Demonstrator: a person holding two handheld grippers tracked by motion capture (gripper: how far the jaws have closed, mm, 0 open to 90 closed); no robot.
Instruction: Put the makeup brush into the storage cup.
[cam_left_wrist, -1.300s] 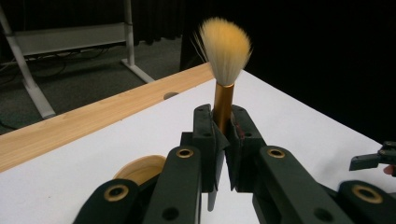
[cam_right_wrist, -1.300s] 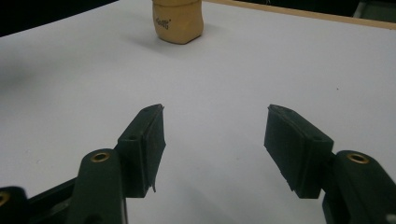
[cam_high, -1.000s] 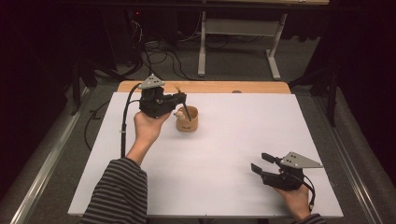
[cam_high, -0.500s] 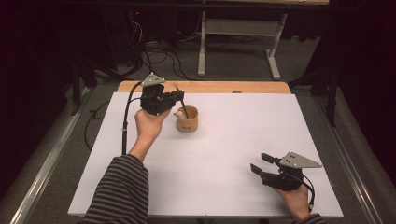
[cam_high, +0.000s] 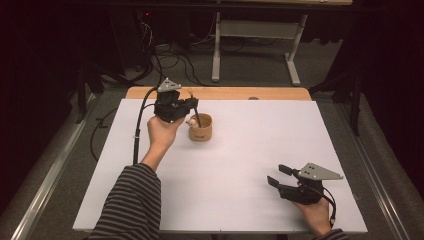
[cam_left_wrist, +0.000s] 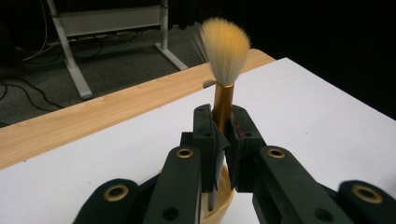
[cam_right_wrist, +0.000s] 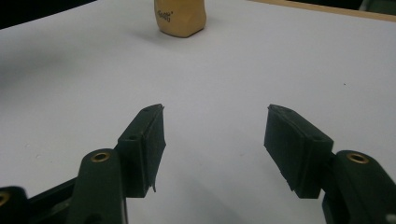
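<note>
Two tools, left tool (cam_left_wrist: 219, 133) clenched on brush (cam_left_wrist: 224, 56) above cup (cam_high: 200, 132), bristles clear in its view, right tool (cam_right_wrist: 215, 135) released.

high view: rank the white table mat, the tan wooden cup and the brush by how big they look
1. white table mat, by far the largest.
2. tan wooden cup.
3. dark-handled brush with pale bristles, thin and partly hidden by the left tongs, so its place below the cup is unsure.

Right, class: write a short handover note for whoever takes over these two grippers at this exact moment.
Left gripper: shut on the brush, bristles up, handle reaching down into the wooden cup.
Right gripper: open, nothing between its jaws, resting near the table's front right edge.
Cup stands upright at the table's far left.
Done: brush gripped.
Left, probably: lift the brush out or seat it in the cup; which one the pictures don't settle.
</note>
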